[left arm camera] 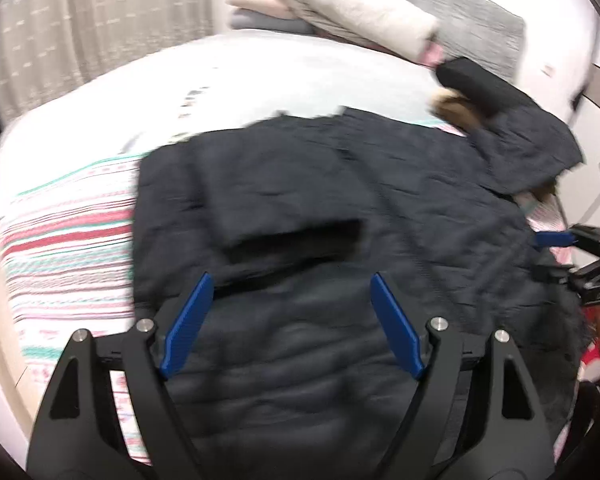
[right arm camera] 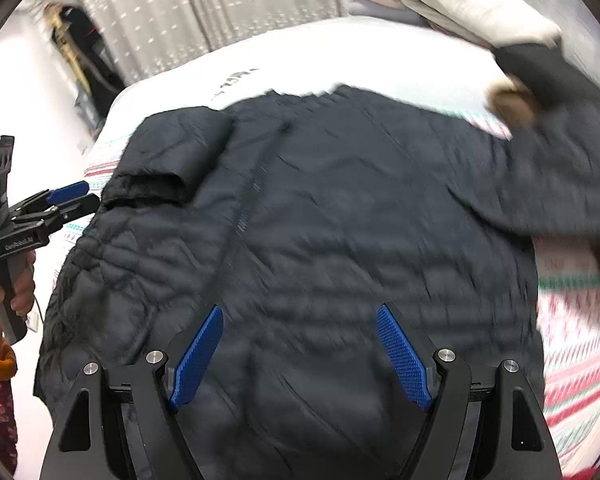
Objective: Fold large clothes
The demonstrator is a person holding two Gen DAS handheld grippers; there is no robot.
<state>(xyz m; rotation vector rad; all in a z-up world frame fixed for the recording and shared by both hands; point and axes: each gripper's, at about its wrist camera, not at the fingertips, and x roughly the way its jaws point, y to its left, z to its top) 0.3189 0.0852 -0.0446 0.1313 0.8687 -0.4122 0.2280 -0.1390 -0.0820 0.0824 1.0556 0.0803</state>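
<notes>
A large dark navy quilted puffer jacket point(left arm camera: 340, 208) lies spread flat on a bed covered by a white blanket with pink, red and teal stripes point(left arm camera: 68, 232). One sleeve point(left arm camera: 268, 200) is folded inward across the jacket's body, its black cuff opening facing the left wrist camera. A zipper line point(right arm camera: 248, 208) runs down the jacket's middle in the right wrist view. The jacket's hood with tan fur trim point(left arm camera: 456, 104) lies at the far end of the jacket, towards the cream folded pillow point(left arm camera: 364, 12) and the stacked light linens beside it.

The left tool point(left arm camera: 290, 320) hangs just above the jacket's lower part, its blue pads spread wide with nothing between them: released. The right tool point(right arm camera: 300, 354) also hovers over the jacket's body, blue textured pads wide apart and gripping nothing. From the right wrist view the left tool shows at the jacket's edge beside the folded sleeve, held by a hand point(right arm camera: 16, 284) with an orange cuff. A beige patterned curtain point(right arm camera: 220, 4) hangs beyond the bed.
</notes>
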